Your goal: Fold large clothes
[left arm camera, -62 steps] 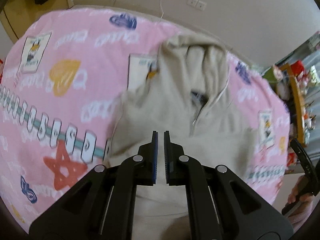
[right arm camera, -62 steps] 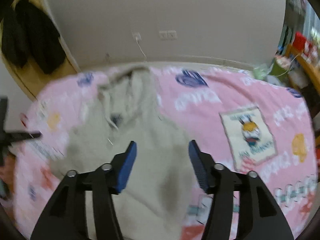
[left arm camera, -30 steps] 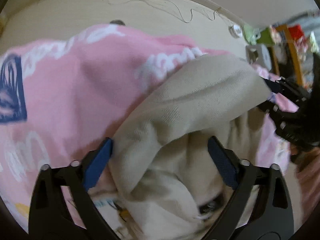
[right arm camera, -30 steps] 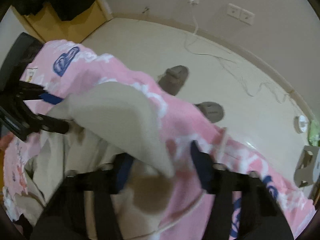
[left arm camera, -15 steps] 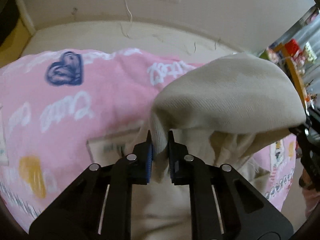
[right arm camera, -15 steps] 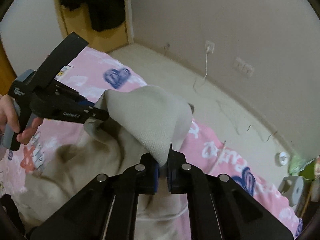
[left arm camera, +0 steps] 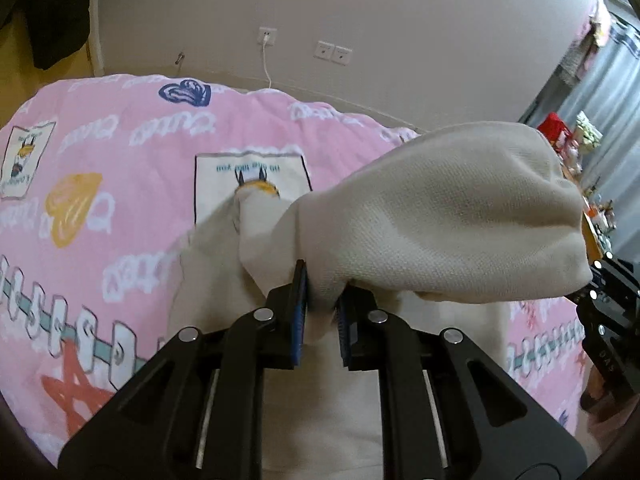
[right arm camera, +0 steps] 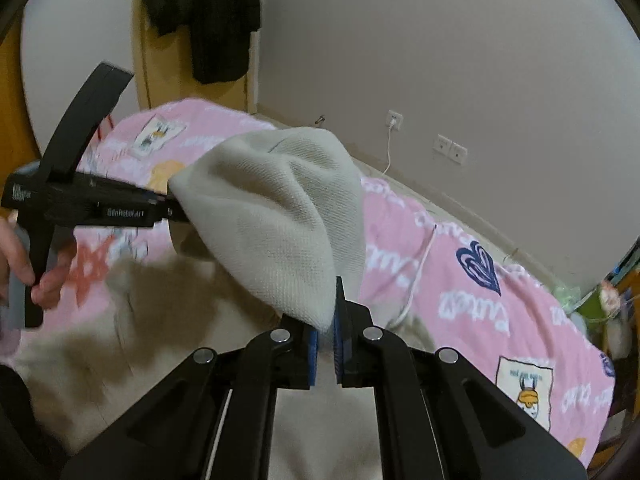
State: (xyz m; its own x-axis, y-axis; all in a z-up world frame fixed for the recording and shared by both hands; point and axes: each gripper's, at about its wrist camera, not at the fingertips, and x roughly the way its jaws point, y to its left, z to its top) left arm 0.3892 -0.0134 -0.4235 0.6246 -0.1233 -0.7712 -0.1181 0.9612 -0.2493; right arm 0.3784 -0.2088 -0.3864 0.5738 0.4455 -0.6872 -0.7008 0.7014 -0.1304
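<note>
A beige hooded sweatshirt lies on the pink patterned bed cover (left arm camera: 120, 184). Its hood (left arm camera: 452, 216) is lifted off the bed and stretched between both grippers. My left gripper (left arm camera: 322, 304) is shut on the hood's left edge. My right gripper (right arm camera: 327, 320) is shut on the hood's other edge (right arm camera: 280, 216). The sweatshirt's body (right arm camera: 152, 320) lies flat below the hood. The left gripper also shows at the left of the right wrist view (right arm camera: 168, 210), held by a hand. The right gripper's black body shows at the right edge of the left wrist view (left arm camera: 608, 300).
A white drawstring (right arm camera: 416, 280) trails over the bed cover. A wall with sockets (left arm camera: 332, 53) and a plugged cable stands behind the bed. Dark clothes (right arm camera: 212, 12) hang on a wooden door at the left. Cluttered shelves (left arm camera: 580, 148) stand at the right.
Both grippers went from open around the hood to shut on its edges. They have lifted the hood and pulled it back toward me over the sweatshirt's body.
</note>
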